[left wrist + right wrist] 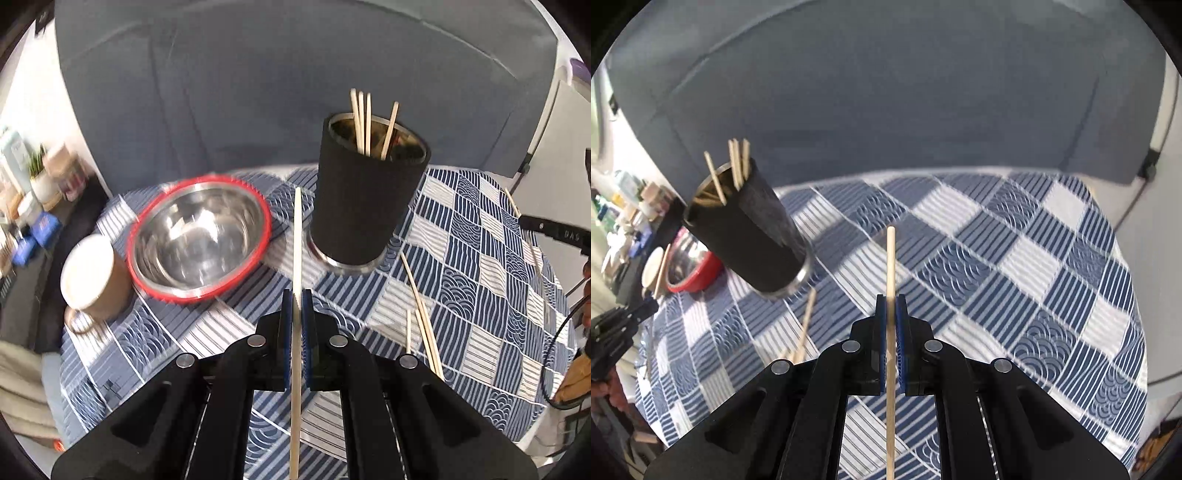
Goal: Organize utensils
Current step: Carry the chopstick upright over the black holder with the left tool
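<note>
My left gripper (296, 295) is shut on a wooden chopstick (297, 240) that sticks out ahead, above the table. Ahead and to its right stands a black holder cup (364, 199) with several chopsticks (364, 122) upright in it. Loose chopsticks (424, 321) lie on the cloth to the right. My right gripper (891, 301) is shut on another chopstick (891, 258), raised over the checked cloth. In the right wrist view the holder cup (746, 236) stands far to the left, and a loose chopstick (807, 325) lies in front of it.
A steel bowl with a red rim (199, 240) and a paper cup (92, 277) sit left of the holder. The blue-and-white checked tablecloth (1015, 277) covers the round table. A grey sofa (277, 92) runs behind. The other gripper (554, 232) shows at the right edge.
</note>
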Action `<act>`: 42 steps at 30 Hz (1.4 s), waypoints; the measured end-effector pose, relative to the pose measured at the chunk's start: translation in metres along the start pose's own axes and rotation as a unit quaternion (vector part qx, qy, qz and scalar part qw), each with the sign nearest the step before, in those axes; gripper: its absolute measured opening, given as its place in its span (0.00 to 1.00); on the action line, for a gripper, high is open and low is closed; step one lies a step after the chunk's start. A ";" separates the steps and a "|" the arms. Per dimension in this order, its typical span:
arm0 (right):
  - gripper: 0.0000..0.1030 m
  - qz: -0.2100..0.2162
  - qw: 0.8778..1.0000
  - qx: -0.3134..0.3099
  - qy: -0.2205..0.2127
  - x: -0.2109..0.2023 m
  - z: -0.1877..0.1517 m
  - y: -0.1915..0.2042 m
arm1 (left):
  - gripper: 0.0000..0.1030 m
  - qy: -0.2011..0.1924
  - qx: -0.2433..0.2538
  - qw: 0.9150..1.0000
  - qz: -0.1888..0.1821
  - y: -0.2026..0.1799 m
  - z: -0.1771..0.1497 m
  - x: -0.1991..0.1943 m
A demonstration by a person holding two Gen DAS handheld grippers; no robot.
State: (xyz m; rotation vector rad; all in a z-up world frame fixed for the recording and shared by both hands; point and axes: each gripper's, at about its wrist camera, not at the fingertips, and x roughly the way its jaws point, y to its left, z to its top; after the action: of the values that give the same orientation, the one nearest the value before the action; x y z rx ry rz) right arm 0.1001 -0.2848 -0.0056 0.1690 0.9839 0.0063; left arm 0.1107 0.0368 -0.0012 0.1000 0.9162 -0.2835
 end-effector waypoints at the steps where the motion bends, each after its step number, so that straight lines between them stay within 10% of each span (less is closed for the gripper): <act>1: 0.04 0.003 1.000 -0.003 -0.005 -0.003 0.004 0.002 | 0.05 -0.005 0.004 1.000 0.002 0.000 0.005 -0.002; 25: 0.04 0.067 0.988 -0.078 -0.116 -0.064 0.112 0.075 | 0.05 -0.126 0.034 0.991 0.009 -0.021 0.152 -0.042; 42: 0.05 0.104 0.983 -0.063 -0.135 -0.024 0.165 0.107 | 0.05 -0.143 -0.010 0.989 -0.024 -0.018 0.189 -0.015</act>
State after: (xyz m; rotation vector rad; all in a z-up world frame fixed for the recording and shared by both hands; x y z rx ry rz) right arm 0.2312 -0.2039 0.1188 0.1507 0.6887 0.2325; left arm 0.2415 -0.0166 0.1260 0.0175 0.6373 -0.3236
